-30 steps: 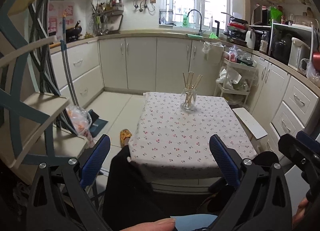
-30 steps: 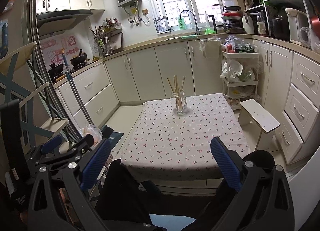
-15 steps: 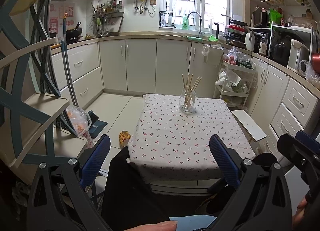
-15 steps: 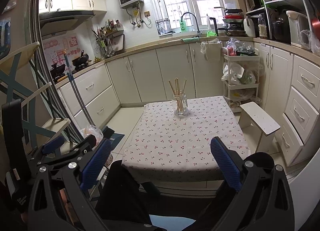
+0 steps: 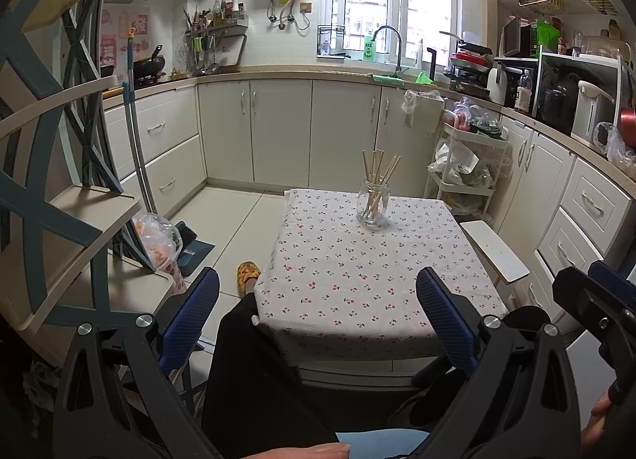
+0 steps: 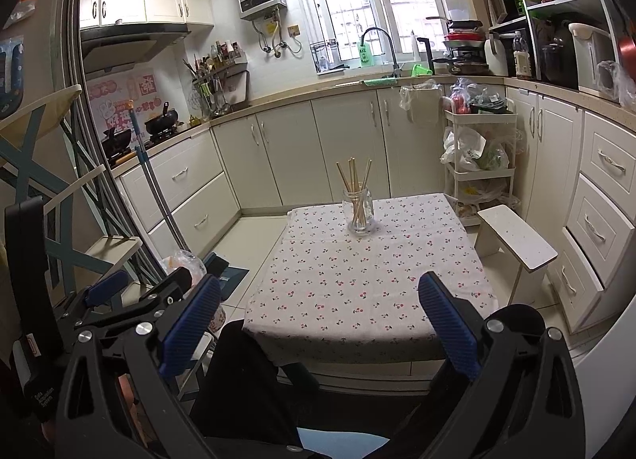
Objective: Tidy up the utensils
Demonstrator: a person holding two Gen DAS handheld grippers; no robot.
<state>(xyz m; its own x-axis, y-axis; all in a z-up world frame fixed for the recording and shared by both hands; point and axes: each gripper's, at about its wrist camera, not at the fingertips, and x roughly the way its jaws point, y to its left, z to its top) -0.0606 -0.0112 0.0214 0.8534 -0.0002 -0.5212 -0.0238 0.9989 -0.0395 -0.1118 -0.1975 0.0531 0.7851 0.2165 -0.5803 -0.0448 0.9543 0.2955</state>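
A: Where are the utensils, and how do you hold your tools?

B: The thin wooden chopsticks (image 5: 377,180) stand together in the clear glass jar (image 5: 372,207), which sits near the far edge of the small table with the white cherry-print cloth (image 5: 357,280), about at its middle. Nothing else lies on the cloth. Your left gripper (image 5: 318,319) with the blue ribbed pads hangs before the near edge of the table, its jaws wide apart and empty. Your right gripper (image 6: 320,323) is the same: spread wide, holding nothing, well apart from the jar.

A: So what can go wrong from here?

B: I judge the sticks are already gathered, so the danger is in touching them again. The jar is light and tall with the sticks leaning outward. If you reach across the table and a finger catches one stick, the jar can tip and roll toward the far edge. The cloth also hangs over the near edge; if your gripper drags on it, the cloth can slide and carry the jar.

A: Can you read any writing?

B: Yes, a little. The green tag (image 6: 363,55) hanging at the tap by the window says "AXE". On the body of your left gripper, seen from the right camera, a small label (image 6: 41,399) reads "Data Acquisition System". The pink wall poster (image 6: 119,101) has Chinese characters, but I cannot read them surely.
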